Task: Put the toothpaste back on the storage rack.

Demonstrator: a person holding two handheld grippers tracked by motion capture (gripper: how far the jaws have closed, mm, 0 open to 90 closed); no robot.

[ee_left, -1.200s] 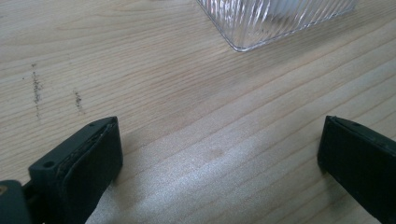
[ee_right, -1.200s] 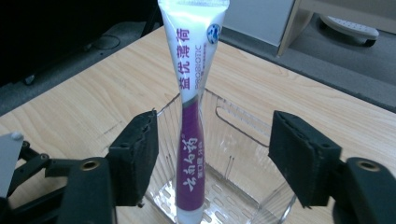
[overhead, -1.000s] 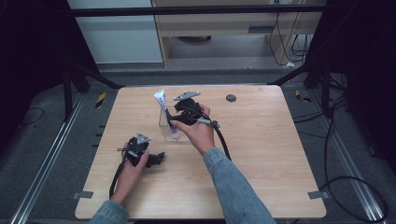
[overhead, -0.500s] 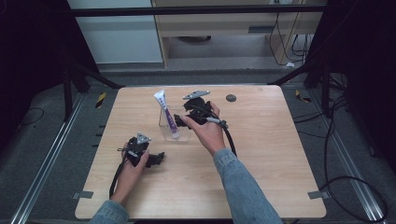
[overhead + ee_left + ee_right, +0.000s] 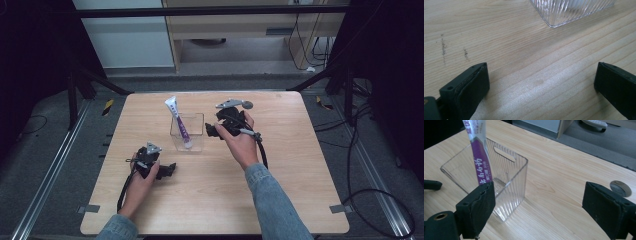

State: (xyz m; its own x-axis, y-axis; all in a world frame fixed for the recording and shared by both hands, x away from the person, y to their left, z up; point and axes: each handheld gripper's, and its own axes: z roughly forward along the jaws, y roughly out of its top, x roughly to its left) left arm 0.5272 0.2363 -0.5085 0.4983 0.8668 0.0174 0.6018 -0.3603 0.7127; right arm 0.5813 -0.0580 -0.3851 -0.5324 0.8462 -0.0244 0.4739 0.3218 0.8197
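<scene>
A purple tube (image 5: 178, 121) leans in the clear box (image 5: 196, 141) at frame centre. The right gripper (image 5: 214, 131), jaws released and just widened, sits beside the box; the left gripper (image 5: 170, 170), also released, rests lower left. Best to withdraw sideways, clear of the box wall.

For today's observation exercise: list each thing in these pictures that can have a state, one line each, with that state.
Clear ribbed plastic box: upright, open-topped, holding the tube.
Purple-and-white tube: standing in the box, leaning on its rim.
Left gripper: open, nothing between its jaws.
Right gripper: open, beside the box, nothing held.
</scene>
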